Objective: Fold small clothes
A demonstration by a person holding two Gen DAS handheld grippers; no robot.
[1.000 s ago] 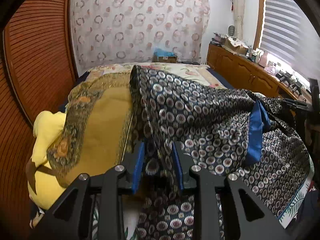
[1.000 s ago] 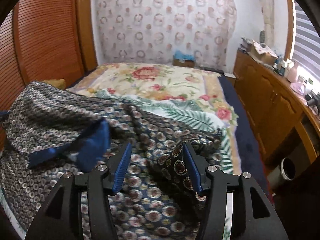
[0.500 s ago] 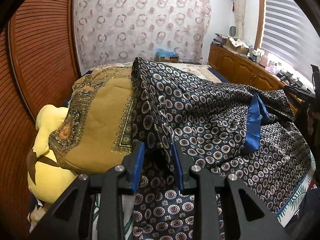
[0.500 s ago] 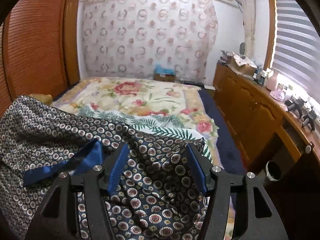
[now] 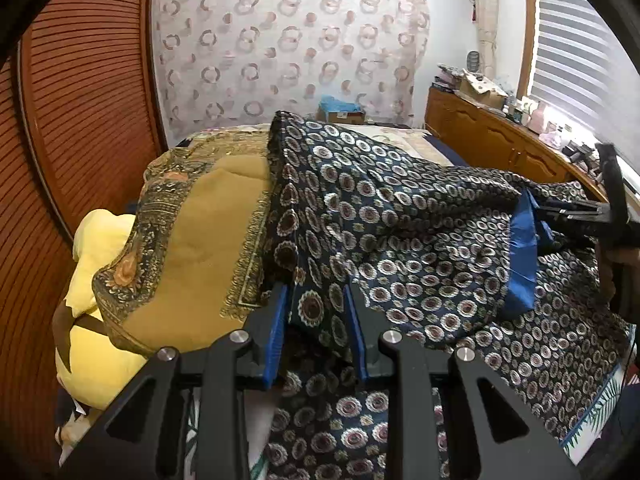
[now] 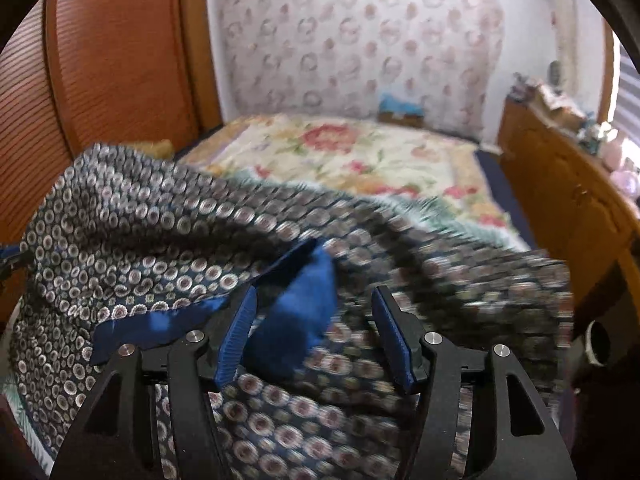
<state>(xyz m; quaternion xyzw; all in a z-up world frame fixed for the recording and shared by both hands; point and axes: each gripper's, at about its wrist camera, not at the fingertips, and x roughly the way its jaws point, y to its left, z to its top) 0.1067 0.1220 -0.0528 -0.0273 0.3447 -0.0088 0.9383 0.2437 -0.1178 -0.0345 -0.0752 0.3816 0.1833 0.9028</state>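
Observation:
A dark navy garment (image 5: 400,232) with a ring print and a plain blue lining band (image 5: 522,256) hangs lifted over the bed. My left gripper (image 5: 316,292) is shut on a fold of its edge between the blue pads. In the right wrist view the same garment (image 6: 160,232) spreads in front, blurred on the right. My right gripper (image 6: 314,300) has its jaws wide apart with the blue lining (image 6: 296,320) bunched between them; no pad presses the cloth. The right gripper also shows in the left wrist view (image 5: 576,216), at the garment's far right edge.
A mustard patterned cloth (image 5: 192,264) lies over a yellow plush toy (image 5: 96,264) at left. A floral bedspread (image 6: 360,156) covers the bed. A louvred wooden wardrobe (image 5: 80,100) stands at left, a wooden dresser (image 6: 560,184) with clutter at right, and a bin (image 6: 596,344) on the floor.
Both grippers have risen and lifted the garment higher off the bed. The right view now blurs with motion and the blue lining has come between the right jaws.

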